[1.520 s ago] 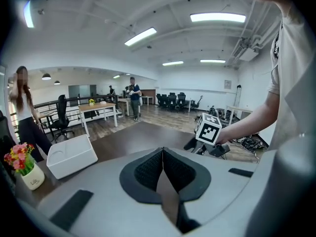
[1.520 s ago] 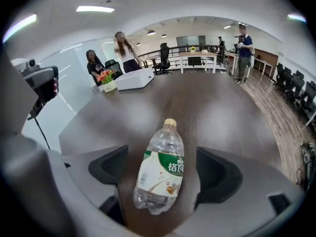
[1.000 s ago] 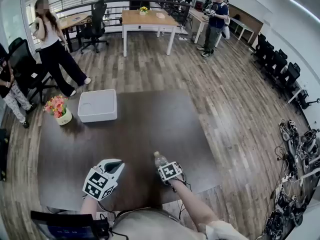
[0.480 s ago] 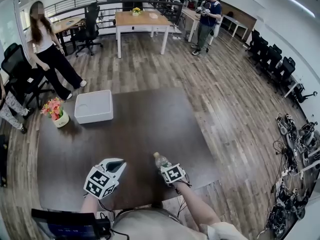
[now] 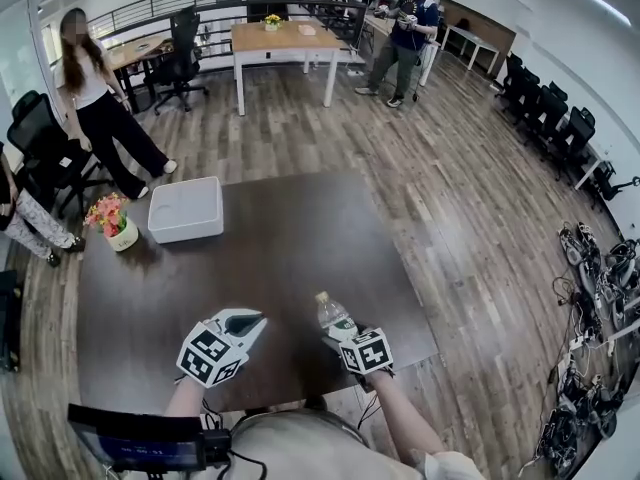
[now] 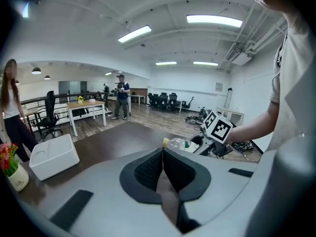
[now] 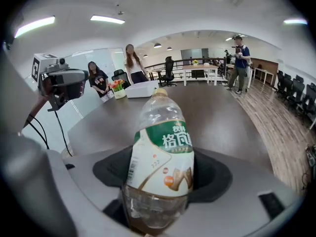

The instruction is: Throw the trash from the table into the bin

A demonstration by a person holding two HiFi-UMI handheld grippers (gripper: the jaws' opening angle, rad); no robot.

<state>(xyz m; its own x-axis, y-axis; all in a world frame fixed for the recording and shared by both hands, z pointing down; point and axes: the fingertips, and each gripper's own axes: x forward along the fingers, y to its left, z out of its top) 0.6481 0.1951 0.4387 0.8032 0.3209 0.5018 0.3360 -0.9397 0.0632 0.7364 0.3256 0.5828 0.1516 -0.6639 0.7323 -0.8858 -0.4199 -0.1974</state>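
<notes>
A clear plastic bottle with a green and white label sits between the jaws of my right gripper, which is shut on it. In the head view the bottle is lifted off the dark table near its front edge, neck pointing away from me. My left gripper hovers to the left of it, jaws shut with nothing between them. The bottle also shows in the left gripper view. A white rectangular bin stands at the table's far left.
A pot of flowers stands left of the bin at the table's edge. A person stands beyond the table's far left, another farther back by wooden desks. Office chairs line the right wall. Cables lie on the floor.
My right gripper has risen and moved right with the bottle, tilting it more upright. My left gripper has shifted slightly right and forward, still shut.
</notes>
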